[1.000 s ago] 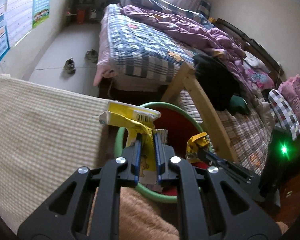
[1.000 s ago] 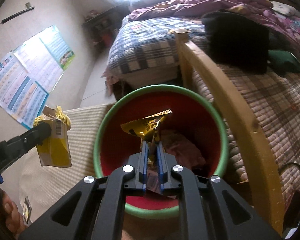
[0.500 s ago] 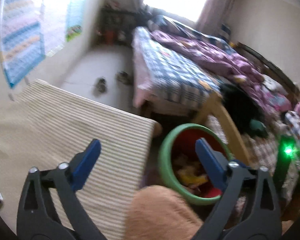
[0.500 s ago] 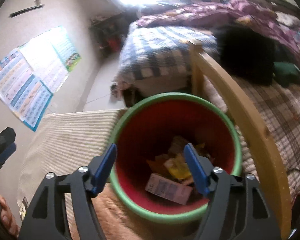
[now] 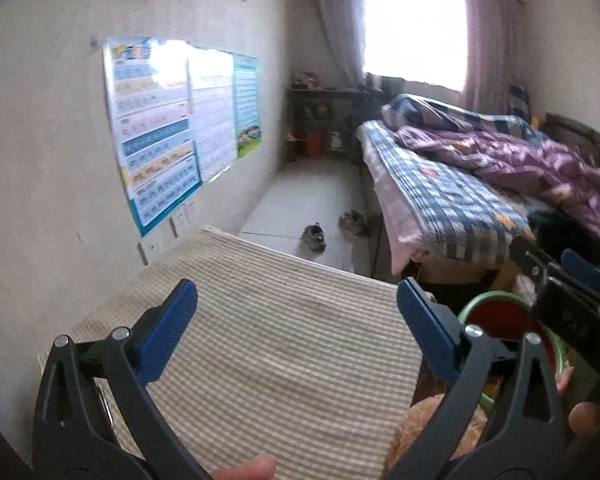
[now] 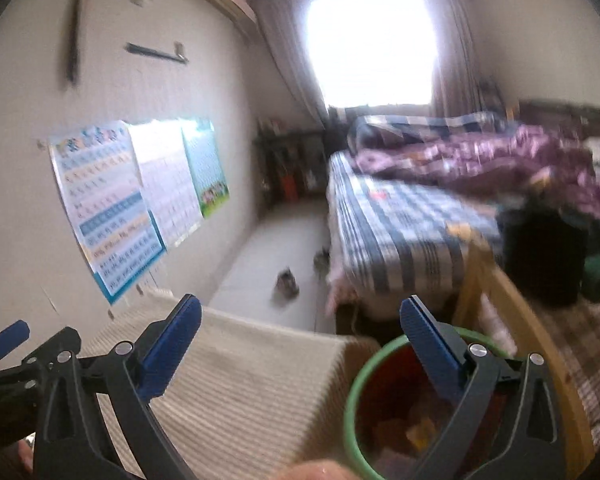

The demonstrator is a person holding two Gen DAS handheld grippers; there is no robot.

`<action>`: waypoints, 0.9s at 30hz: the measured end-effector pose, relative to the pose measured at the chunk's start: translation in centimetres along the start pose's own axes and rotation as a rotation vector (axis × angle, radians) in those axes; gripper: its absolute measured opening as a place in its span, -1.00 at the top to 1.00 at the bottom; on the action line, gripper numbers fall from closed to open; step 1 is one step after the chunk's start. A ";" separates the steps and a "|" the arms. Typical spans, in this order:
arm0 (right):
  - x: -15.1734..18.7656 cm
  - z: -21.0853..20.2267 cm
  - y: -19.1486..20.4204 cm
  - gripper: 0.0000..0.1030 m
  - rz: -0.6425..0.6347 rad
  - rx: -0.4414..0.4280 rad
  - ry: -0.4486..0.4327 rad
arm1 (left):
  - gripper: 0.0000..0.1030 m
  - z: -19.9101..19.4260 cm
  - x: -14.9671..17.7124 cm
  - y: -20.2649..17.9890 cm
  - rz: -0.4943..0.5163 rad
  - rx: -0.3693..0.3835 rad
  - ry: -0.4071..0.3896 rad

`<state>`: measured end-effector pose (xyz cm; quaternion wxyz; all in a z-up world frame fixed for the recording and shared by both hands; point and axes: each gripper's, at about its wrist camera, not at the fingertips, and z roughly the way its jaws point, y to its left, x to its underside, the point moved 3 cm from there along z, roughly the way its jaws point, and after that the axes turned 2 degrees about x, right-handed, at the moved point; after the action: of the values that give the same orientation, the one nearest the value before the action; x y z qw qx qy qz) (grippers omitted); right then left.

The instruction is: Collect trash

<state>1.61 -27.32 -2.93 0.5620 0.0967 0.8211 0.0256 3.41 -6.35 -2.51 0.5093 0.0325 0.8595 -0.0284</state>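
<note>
Left wrist view. We list the left gripper (image 5: 297, 316), its blue-padded jaws spread wide and holding nothing, raised over a striped cloth-covered table (image 5: 267, 344). We note the right gripper (image 5: 568, 292) entering from the right edge, dark and partly cut off, above a red bucket with a green rim (image 5: 496, 312) that stands just beside the table's right edge. Its contents are hidden here. We record wall posters (image 5: 171, 128) on the left wall, a pair of shoes (image 5: 332, 230) on the grey floor, and a bed with a checked sheet (image 5: 440, 196) carrying a purple quilt (image 5: 512, 160).

Right wrist view, blurred. We list the right gripper (image 6: 300, 338), likewise spread wide and empty, poised over the gap between table (image 6: 239, 392) and bucket (image 6: 350, 396). Inside the bucket we make out collected trash (image 6: 416, 432), yellowish scraps too blurred to name. We note the left gripper (image 6: 7, 340) at the far left edge, a wooden bed rail (image 6: 512, 312) right of the bucket, the posters (image 6: 135, 200), and a bright window (image 6: 372, 44).
</note>
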 end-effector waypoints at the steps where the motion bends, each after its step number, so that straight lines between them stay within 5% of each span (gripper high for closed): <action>1: -0.2 -0.2 0.6 -0.87 -0.025 0.000 -0.023 | -0.89 -0.2 0.0 0.6 -0.025 -0.004 -0.005; 6: 0.5 0.0 3.3 -0.87 -0.112 -0.020 0.041 | -0.89 -0.2 0.0 3.5 -0.138 0.001 0.022; 27: 3.7 0.9 5.8 -0.87 -0.174 -0.030 0.152 | -0.89 0.4 0.9 5.3 -0.157 -0.019 0.074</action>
<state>1.88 -21.00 -5.80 0.4994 0.0146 0.8662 -0.0037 3.75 -1.08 -3.54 0.4735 -0.0388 0.8779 -0.0591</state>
